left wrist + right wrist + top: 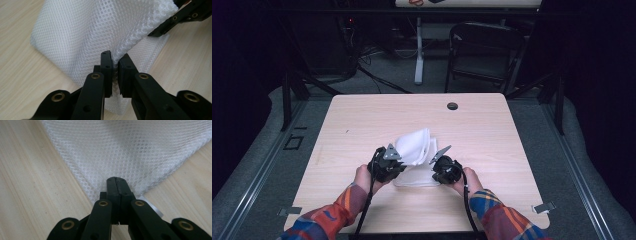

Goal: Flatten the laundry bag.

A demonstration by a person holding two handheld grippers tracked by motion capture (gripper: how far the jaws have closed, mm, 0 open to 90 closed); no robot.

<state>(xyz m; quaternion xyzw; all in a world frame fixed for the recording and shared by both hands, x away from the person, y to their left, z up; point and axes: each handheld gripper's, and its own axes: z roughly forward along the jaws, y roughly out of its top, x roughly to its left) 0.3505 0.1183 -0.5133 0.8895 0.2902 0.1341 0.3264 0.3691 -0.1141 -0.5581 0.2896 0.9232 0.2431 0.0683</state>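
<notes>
A white mesh cloth (414, 145) lies partly lifted near the middle of the wooden table (362, 120). My left gripper (398, 161) holds its left side. In the left gripper view the jaws (115, 59) pinch a raised fold of the mesh (95, 32) between the pads. My right gripper (437, 164) is at the cloth's right side. In the right gripper view its jaws (116, 180) are pressed together on the cloth's (130, 150) near edge. The right gripper (183, 13) also grips the mesh at the top right of the left gripper view.
A round cable hole (452, 106) sits near the table's far edge. Behind the table stand a dark folding chair (484, 50) and a white post (419, 50). Metal clips (544, 207) mark the table's front corners. Bare wood surrounds the cloth.
</notes>
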